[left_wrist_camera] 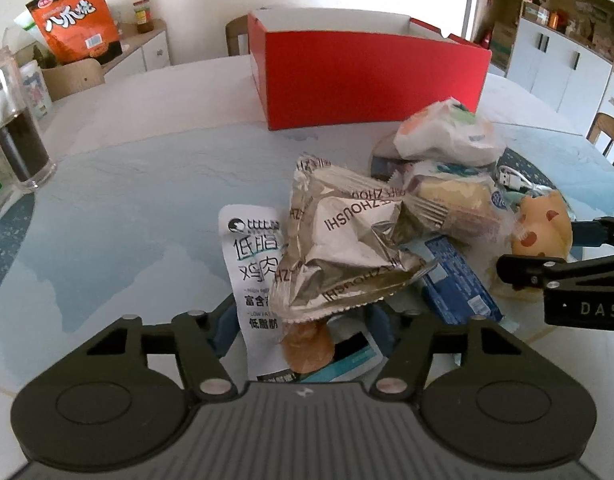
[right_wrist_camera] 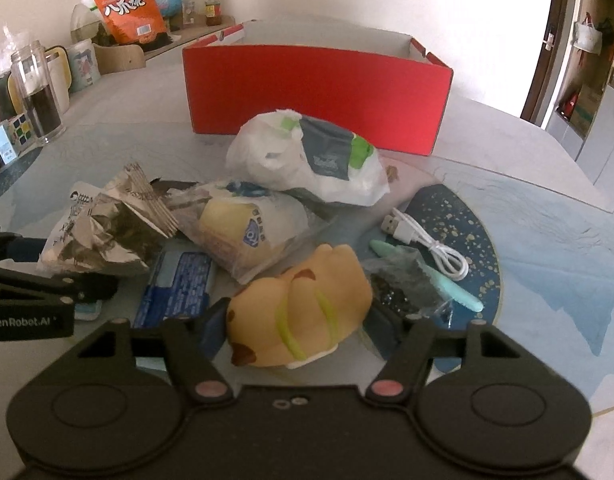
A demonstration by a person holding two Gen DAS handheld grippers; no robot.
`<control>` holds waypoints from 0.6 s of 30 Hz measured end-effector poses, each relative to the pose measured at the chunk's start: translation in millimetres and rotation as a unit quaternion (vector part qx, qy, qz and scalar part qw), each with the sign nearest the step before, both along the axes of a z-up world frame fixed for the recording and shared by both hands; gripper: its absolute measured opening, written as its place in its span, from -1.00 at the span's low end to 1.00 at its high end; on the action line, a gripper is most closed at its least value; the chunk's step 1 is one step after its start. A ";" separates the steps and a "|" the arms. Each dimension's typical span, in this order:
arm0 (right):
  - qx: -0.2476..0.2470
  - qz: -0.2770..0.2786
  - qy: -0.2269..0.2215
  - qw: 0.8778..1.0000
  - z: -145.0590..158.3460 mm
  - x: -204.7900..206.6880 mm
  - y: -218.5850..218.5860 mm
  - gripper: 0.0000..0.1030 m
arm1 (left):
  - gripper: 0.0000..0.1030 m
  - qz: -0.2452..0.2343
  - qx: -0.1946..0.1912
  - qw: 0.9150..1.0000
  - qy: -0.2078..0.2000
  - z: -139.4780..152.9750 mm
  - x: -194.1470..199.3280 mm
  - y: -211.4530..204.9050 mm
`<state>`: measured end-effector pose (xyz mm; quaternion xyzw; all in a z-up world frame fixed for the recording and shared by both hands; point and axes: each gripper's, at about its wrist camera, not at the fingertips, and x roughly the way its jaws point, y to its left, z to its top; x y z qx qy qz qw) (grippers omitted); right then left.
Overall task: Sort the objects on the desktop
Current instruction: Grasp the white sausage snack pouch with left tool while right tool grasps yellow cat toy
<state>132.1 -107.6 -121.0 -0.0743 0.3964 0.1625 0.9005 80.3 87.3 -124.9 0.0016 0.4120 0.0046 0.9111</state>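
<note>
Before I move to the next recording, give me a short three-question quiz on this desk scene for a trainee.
1. True or false: the red box stands farther from the right gripper than the yellow toy does.
2. What lies between the right gripper's jaws? A) a spoon B) the yellow toy C) a banana
3. Fill in: the crumpled packet just ahead of the left gripper is ____ in colour.

Key: 1 true; 2 B; 3 silver.
</note>
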 end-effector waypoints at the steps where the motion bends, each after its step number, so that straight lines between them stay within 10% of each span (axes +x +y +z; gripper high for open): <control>1: 0.000 0.000 -0.002 1.000 1.1 -0.5 0.3 0.34 | 0.21 -0.001 0.002 1.000 0.001 1.0 -0.1 -0.2; 3: -0.001 0.000 -0.004 1.000 3.2 -1.7 1.2 0.34 | 0.19 0.000 0.005 1.000 0.000 2.9 -1.5 -0.4; 5: 0.001 0.000 -0.005 1.000 5.2 -3.2 1.3 0.34 | -0.29 0.006 0.015 1.000 -0.002 5.1 -4.0 -0.9; 10: 0.005 -0.001 -0.010 1.000 9.8 -6.8 0.3 0.33 | -0.30 0.007 0.024 1.000 0.005 7.6 -4.4 0.7; 18: 0.011 -0.002 -0.015 1.000 15.0 -11.7 -3.1 0.34 | 0.40 0.025 0.038 0.999 0.026 6.3 -11.5 6.2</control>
